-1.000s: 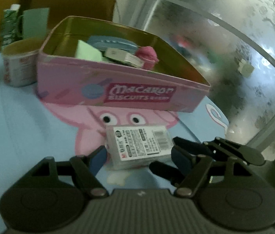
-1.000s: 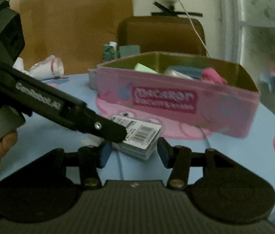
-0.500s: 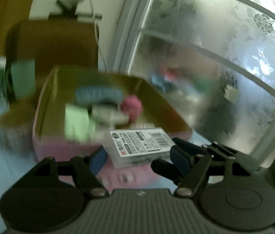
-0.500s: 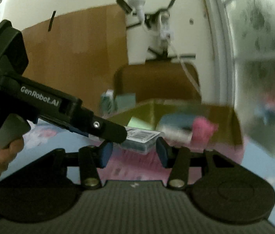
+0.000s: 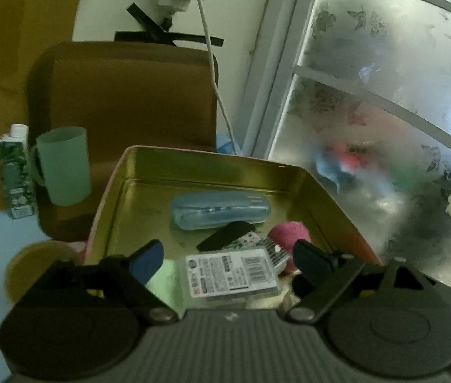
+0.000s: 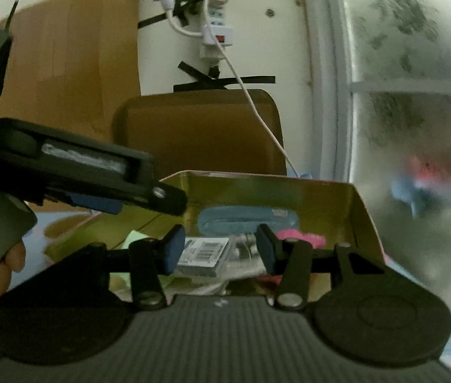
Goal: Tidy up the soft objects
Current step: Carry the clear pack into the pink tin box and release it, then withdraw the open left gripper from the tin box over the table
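Left wrist view, left tool (image 5: 227, 260) jaws just opened wide, clear pack (image 5: 230, 275) loose between them inside gold tin (image 5: 212, 164), right tool (image 6: 217, 249) half-open, pads clear of pack, blue case (image 5: 220, 210) behind pack.

A brown padded chair back (image 5: 126, 102) stands against a cream wall (image 5: 241, 6). Above the chair, a white power strip (image 6: 217, 40) is fixed with black tape (image 6: 225, 79), its white cable (image 5: 212, 73) hanging down. Right of the chair, a white-framed frosted window (image 5: 385, 95) glows with daylight; left of it, brown cardboard (image 6: 65, 63).
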